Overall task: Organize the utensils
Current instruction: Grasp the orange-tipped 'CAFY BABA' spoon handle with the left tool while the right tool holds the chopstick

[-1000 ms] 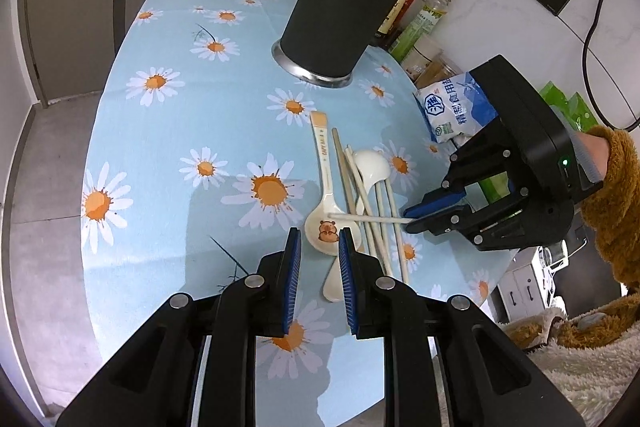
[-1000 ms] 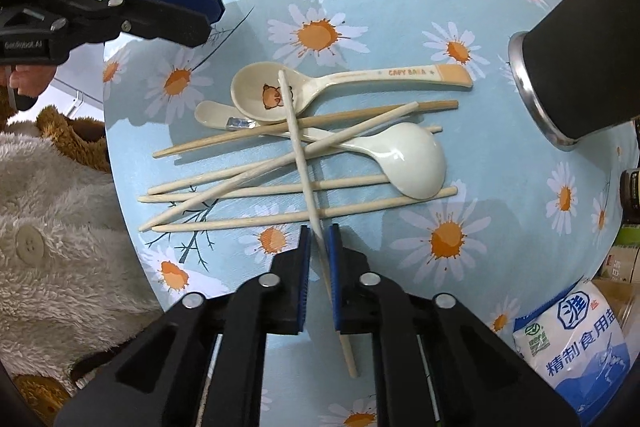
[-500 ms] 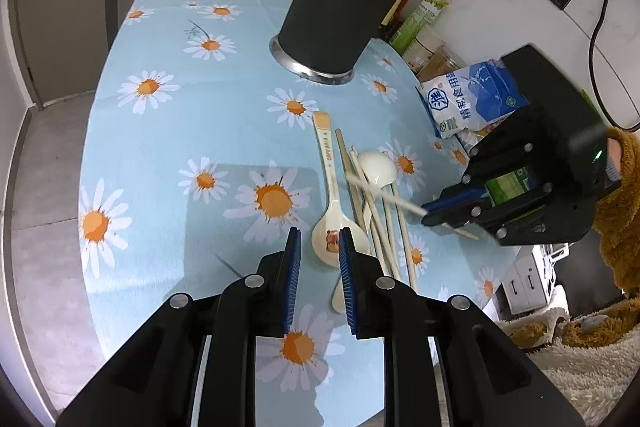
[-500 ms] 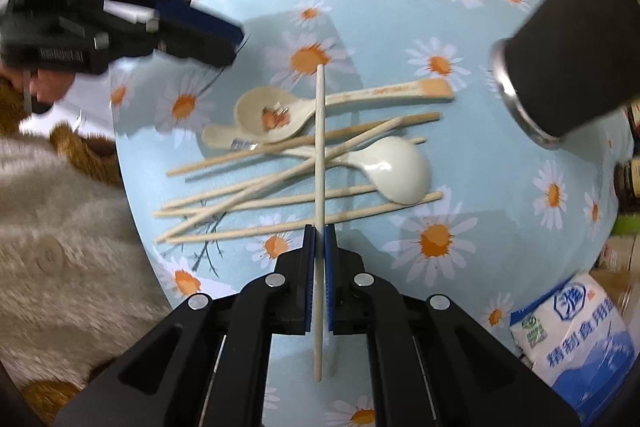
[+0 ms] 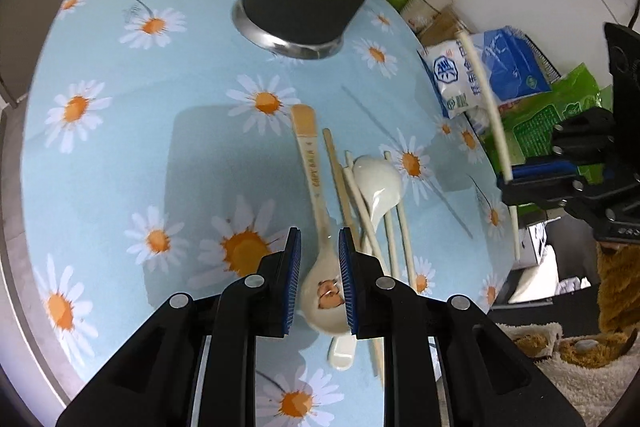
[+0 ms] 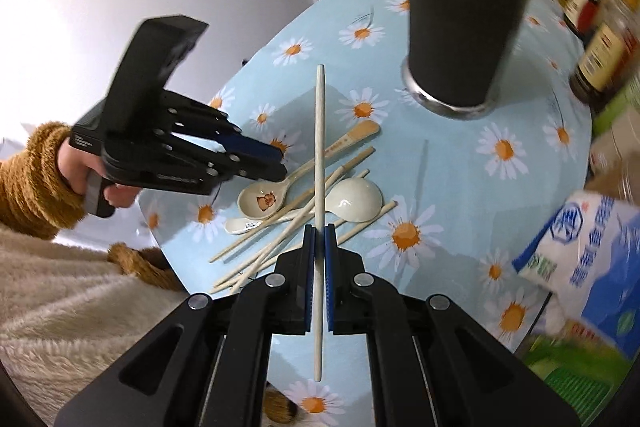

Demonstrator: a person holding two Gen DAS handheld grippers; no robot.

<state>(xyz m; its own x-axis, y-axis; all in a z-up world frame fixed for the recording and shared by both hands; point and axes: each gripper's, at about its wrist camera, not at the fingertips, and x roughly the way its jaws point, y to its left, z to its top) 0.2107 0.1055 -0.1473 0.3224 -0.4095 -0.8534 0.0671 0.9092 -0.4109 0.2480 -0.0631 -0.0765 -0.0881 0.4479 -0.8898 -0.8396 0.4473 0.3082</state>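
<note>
Clearly our right gripper (image 6: 319, 259) is clamped on a single pale chopstick (image 6: 319, 147), taken a little below its middle, with the longer part reaching out past the pads toward the black utensil cup (image 6: 464, 19) and a short tail hanging back; the stick is clear of the surface (image 6: 460, 187) and hangs above the pile; the cup stands upright at the far side of the daisy cloth with one stick already showing above its rim. We judge the chopstick light, stiff and smooth, so it may pivot or slip between flat pads; a hold nearer the middle would steady it, and the tip has to clear the cup's rim before we let go.

Our left gripper (image 5: 319, 279) is narrowly parted and holds nothing; its pads stand either side of the neck of the cartoon-printed spoon (image 5: 316, 227), just above it, and we cannot tell whether they touch it. That spoon lies on the surface beside the remaining chopsticks (image 5: 396, 227) and a white soup spoon (image 5: 378, 183), some sticks crossing it. Both spoons look ceramic or melamine: heavier, glossy, likely slippery and chip-prone; the flat handle is the sensible place to grip, not the rounded bowl.
</note>
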